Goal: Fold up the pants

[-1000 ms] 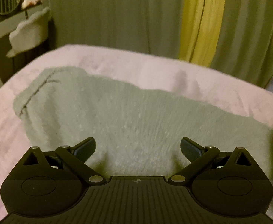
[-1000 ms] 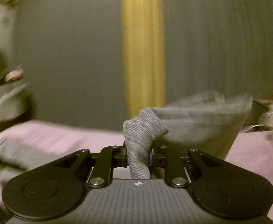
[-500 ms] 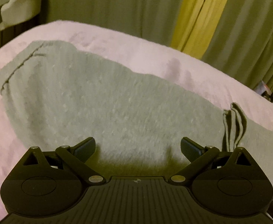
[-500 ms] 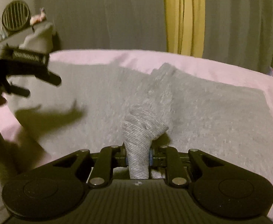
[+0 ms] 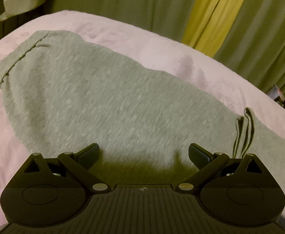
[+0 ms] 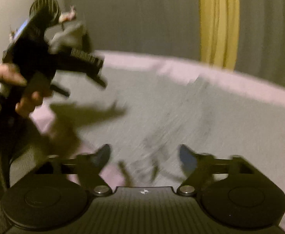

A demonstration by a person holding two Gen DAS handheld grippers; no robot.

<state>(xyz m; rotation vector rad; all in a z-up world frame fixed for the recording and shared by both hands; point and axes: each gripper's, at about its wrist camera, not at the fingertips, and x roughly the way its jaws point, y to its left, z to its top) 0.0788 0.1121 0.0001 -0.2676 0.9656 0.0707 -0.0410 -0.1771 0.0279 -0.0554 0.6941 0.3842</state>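
Observation:
Grey pants lie folded across a pink bed cover, with a stitched seam at the far left and a ribbed cuff edge standing up at the right. My left gripper hovers open over the near edge of the pants, nothing between its fingers. In the blurred right wrist view my right gripper is opening its jaws just above the pants. A rumpled bit of cloth lies under the gap, and neither pad presses on it. The left gripper shows there at upper left, held by a hand.
Grey-green curtains with a yellow curtain hang behind the bed. A white chair and a dark desk stand at the far left, with a round fan above. Small clutter sits past the bed's right edge.
My right gripper came down onto the bed with the cuff, then spread its jaws and let the cloth go. The left gripper dipped slightly and stayed open; the cuff now lies at its right.

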